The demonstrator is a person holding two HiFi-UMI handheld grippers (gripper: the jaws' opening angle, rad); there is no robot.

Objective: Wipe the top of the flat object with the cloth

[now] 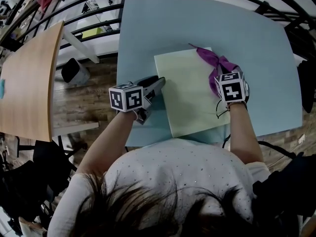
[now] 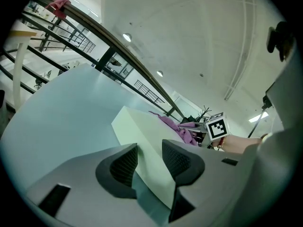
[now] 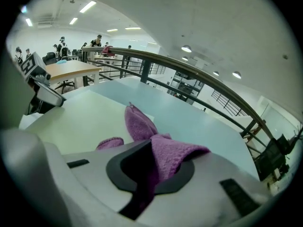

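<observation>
A pale green flat board (image 1: 185, 93) lies on the light blue table (image 1: 197, 19). My left gripper (image 1: 157, 84) sits at the board's left edge. In the left gripper view that edge (image 2: 147, 167) fills the space between the two pads, so the gripper (image 2: 149, 150) is shut on the board. My right gripper (image 1: 223, 80) hovers over the board's right side, shut on a purple cloth (image 1: 215, 60). In the right gripper view the cloth (image 3: 175, 152) bunches out of the jaws and trails onto the board (image 3: 80, 119).
A wooden table (image 1: 29, 83) stands to the left across a gap of floor, with a black bin (image 1: 74, 70) between it and the blue table. Dark railings run beyond the blue table's far edge. The person's arms reach in from the near edge.
</observation>
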